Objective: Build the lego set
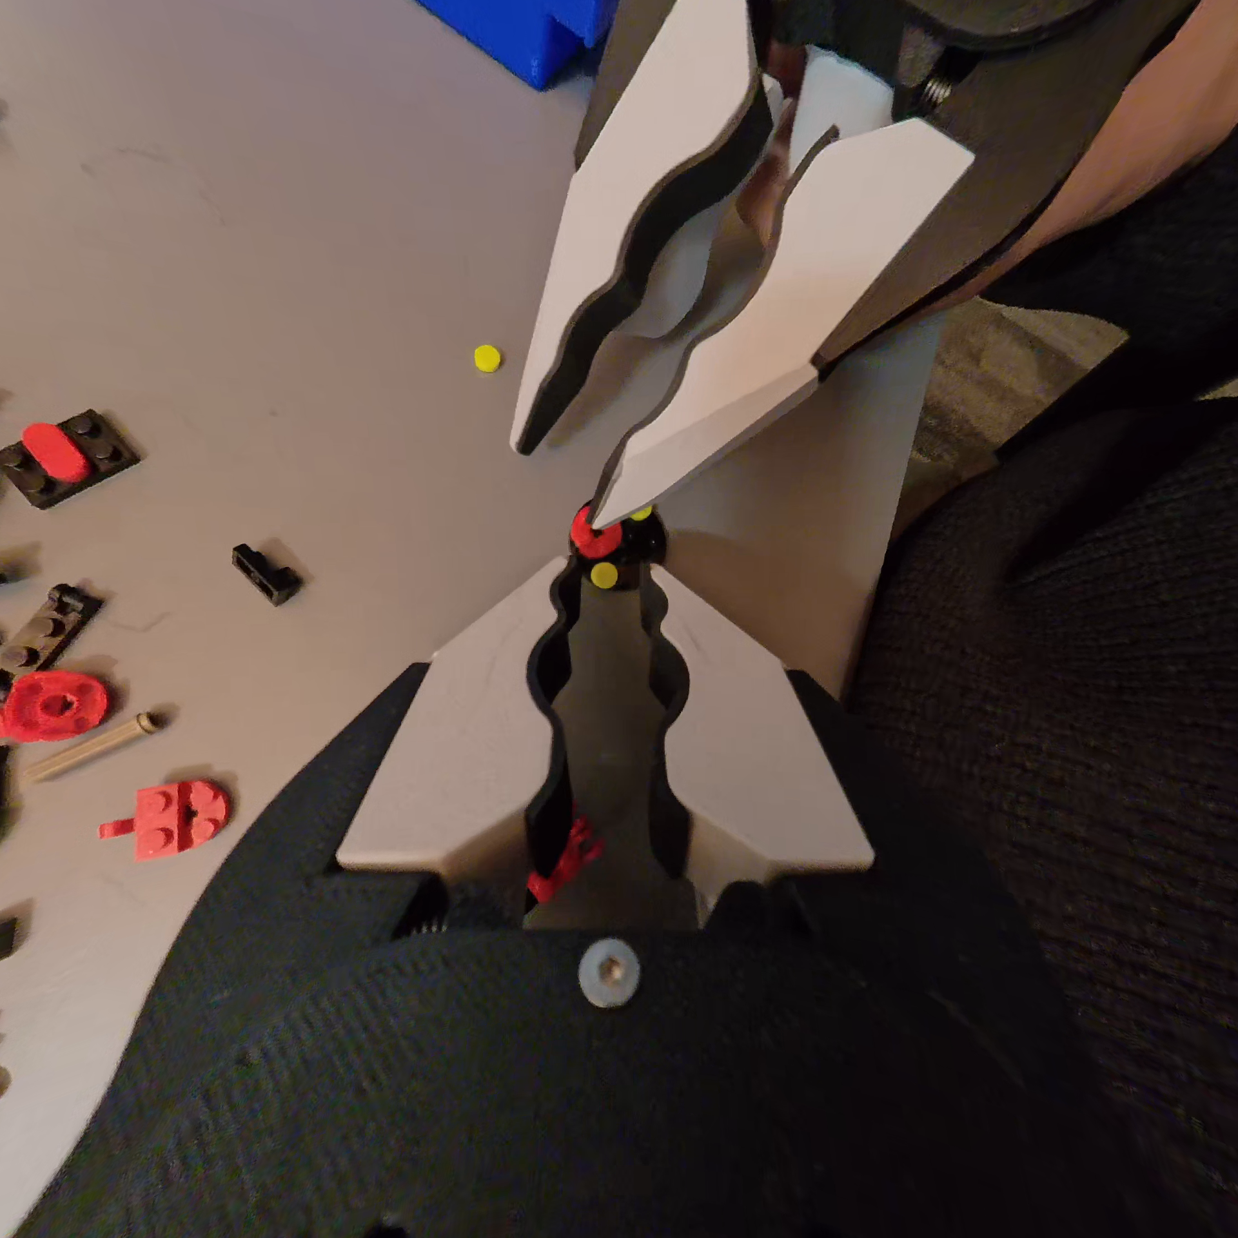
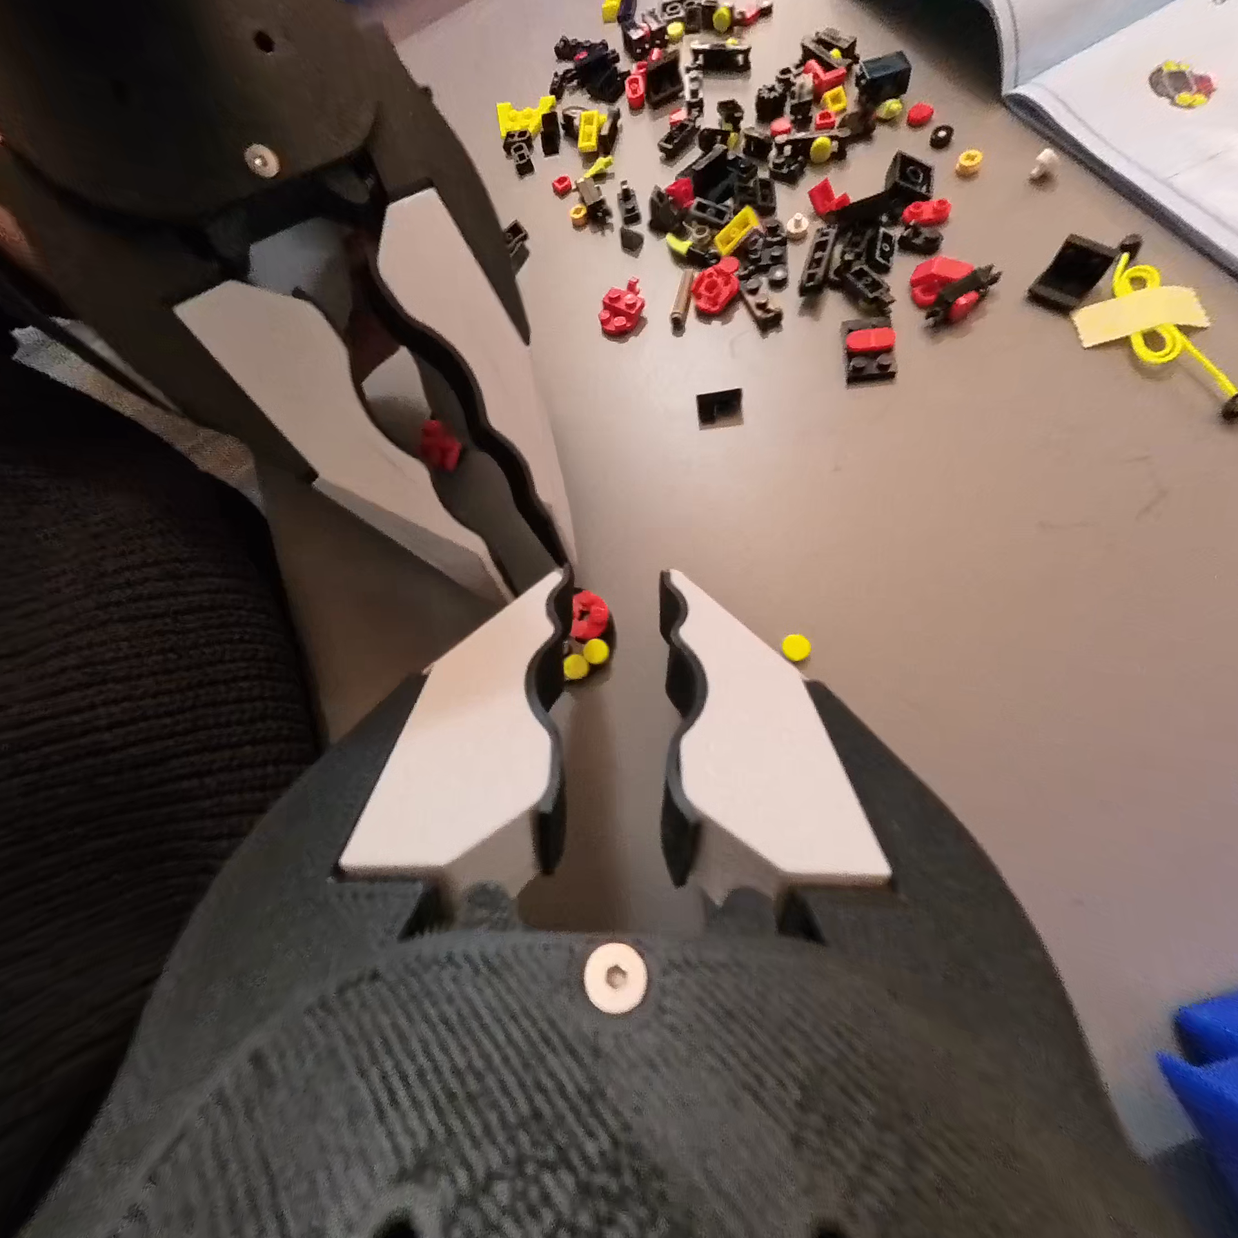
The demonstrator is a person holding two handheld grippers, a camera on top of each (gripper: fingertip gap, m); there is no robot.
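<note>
Left wrist view: my left tool [image 1: 606, 569] clamps a small black assembly [image 1: 620, 559] bearing a red round piece [image 1: 595, 539] and yellow studs, near the bench [image 1: 301, 268] edge by my dark sleeve; my right tool [image 1: 569, 479] touches it with one fingertip (jaws parted). A loose yellow stud [image 1: 487, 358] lies nearby.

Right wrist view: my right tool [image 2: 613, 579] stands open beside the assembly [image 2: 588, 633]; the parts pile [image 2: 770, 181] lies toward the far edge.
</note>
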